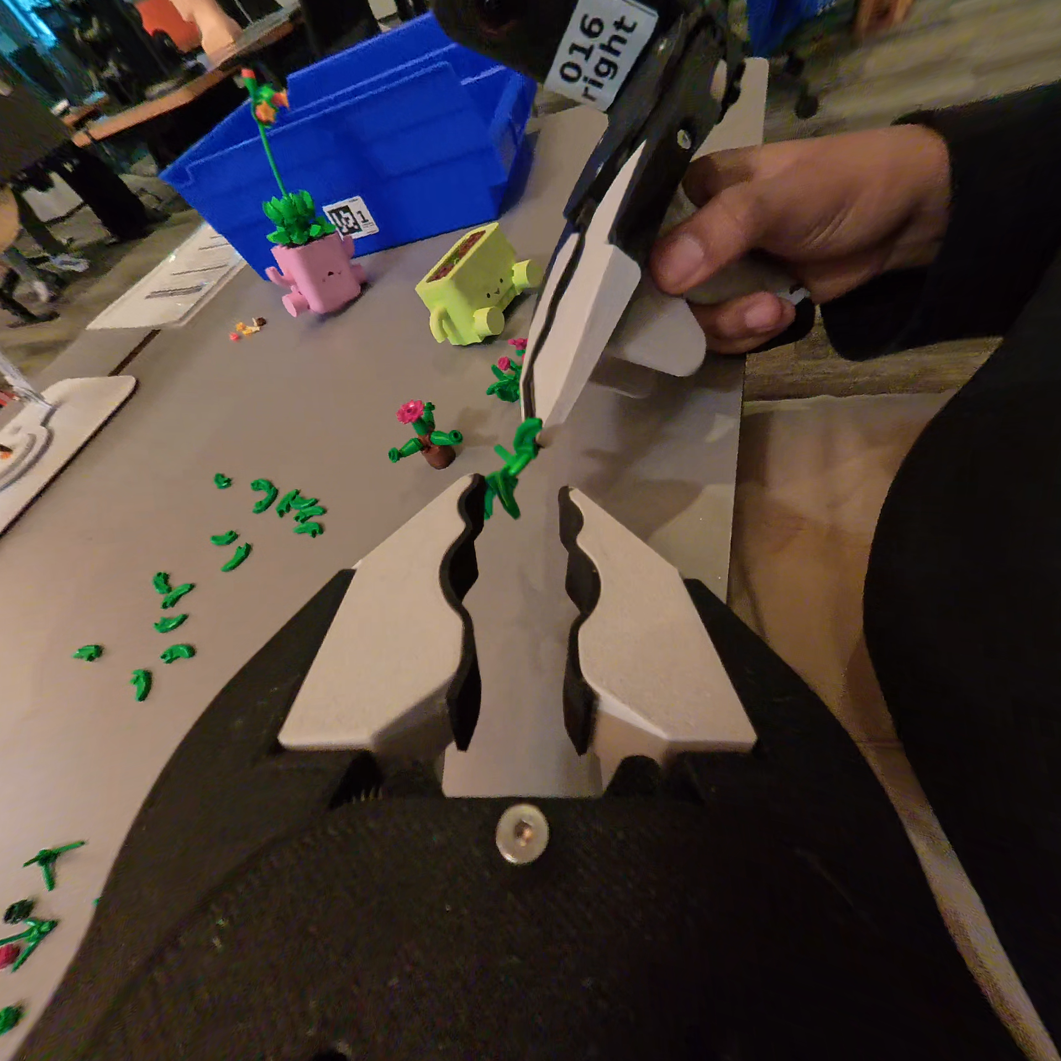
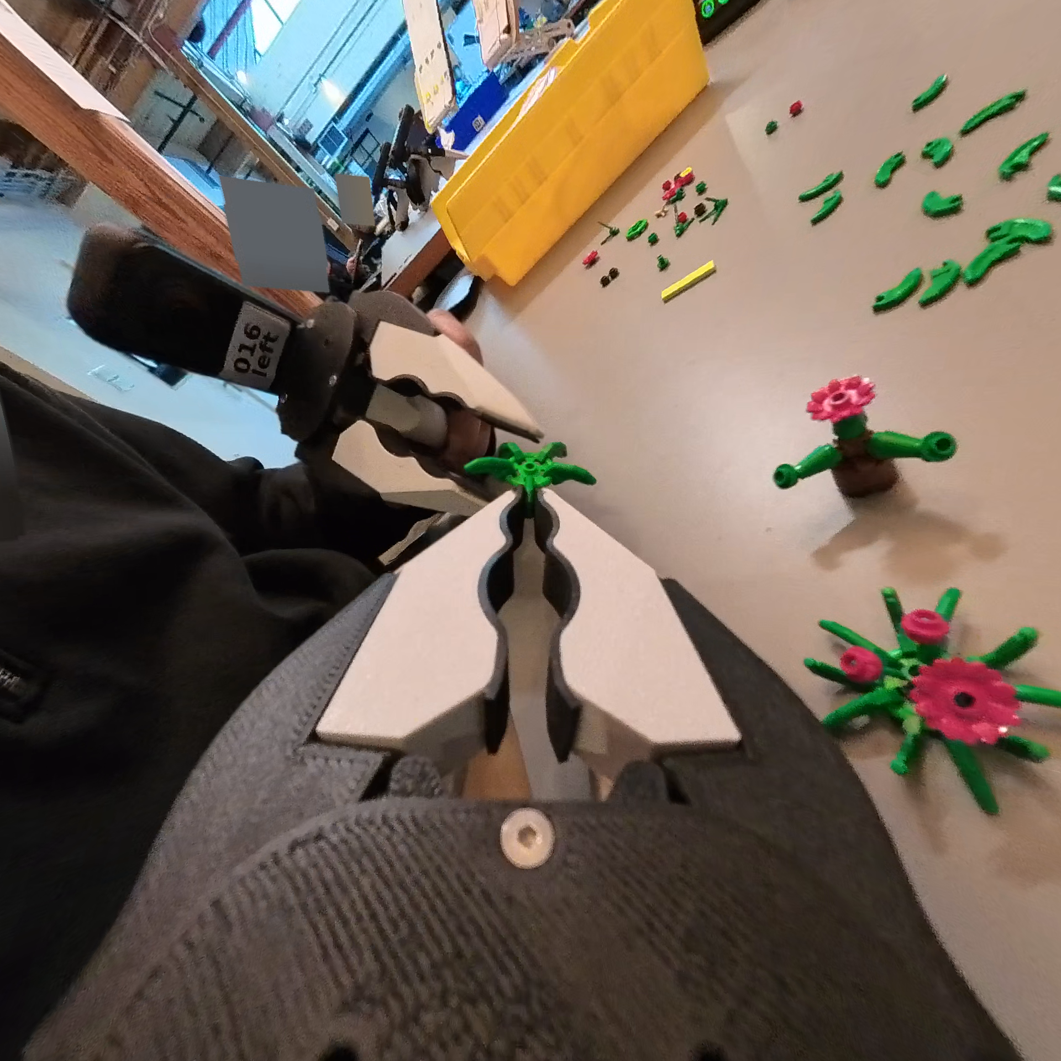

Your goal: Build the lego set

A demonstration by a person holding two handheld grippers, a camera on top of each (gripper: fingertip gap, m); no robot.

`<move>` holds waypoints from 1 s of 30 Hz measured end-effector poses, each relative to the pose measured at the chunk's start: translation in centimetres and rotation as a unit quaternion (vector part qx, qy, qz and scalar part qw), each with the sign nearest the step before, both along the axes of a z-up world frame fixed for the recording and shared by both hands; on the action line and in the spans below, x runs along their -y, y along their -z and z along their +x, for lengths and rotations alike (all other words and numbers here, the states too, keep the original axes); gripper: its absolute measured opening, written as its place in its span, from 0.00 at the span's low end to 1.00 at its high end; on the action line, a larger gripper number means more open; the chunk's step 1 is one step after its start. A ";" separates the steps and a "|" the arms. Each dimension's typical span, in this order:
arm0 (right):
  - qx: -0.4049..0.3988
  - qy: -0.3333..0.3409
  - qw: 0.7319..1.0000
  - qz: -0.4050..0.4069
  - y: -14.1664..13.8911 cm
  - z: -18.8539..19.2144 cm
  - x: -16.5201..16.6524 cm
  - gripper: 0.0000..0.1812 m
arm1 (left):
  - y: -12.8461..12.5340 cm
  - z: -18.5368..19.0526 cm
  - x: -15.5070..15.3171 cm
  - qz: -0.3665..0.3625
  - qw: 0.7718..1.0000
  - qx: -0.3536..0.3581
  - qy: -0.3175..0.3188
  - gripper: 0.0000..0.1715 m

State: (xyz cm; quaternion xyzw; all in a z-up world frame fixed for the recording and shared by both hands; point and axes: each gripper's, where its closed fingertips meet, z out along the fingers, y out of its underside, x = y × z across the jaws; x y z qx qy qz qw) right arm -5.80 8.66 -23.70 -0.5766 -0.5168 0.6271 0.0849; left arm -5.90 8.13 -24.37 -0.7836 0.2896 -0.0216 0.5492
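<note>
My right gripper [image 2: 528, 498] is shut on a small green leaf cluster [image 2: 528, 468] and holds it above the grey table near its right edge. In the left wrist view the right gripper [image 1: 537, 436] comes down from the upper right, and the leaf cluster [image 1: 511, 473] hangs from its tips. My left gripper [image 1: 519, 487] is open, with the leaf cluster between its fingertips; the left fingertip [image 1: 473, 488] is at the leaves. A small flower on a brown base [image 1: 428, 436] stands just beyond. A pink-flowered plant cluster [image 2: 941, 689] lies nearby.
A lime-green pot [image 1: 476, 287] and a pink pot with a green plant [image 1: 316, 275] stand farther back, before a blue bin [image 1: 373, 143]. Several loose green leaves [image 1: 229, 551] lie to the left. A yellow bin [image 2: 574, 143] and small loose parts [image 2: 677, 212] are farther off. My left and right fingertips are right by each other. Between my right fingertips and the lime-green pot [image 1: 476, 287] there is roughly 15 centimeters.
</note>
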 end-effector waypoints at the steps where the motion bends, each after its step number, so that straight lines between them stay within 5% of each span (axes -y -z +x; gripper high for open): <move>1: 0.009 -0.006 1.000 -0.003 0.2 0.1 0.2 0.00 | 0.0 0.0 -0.1 0.005 1.000 -0.005 -0.002 0.13; 8: 0.035 -0.025 0.999 -0.016 0.9 0.2 0.8 0.00 | 0.5 0.6 0.2 0.001 1.000 -0.026 0.014 0.03; 27: 0.005 0.009 0.999 -0.045 -0.2 -0.4 0.2 0.00 | -0.5 0.0 -0.3 -0.010 0.998 0.052 -0.021 0.01; 30: -0.038 0.020 0.999 -0.032 -1.3 -0.3 -0.2 0.12 | -0.8 0.0 -0.2 -0.014 0.997 0.071 -0.014 0.01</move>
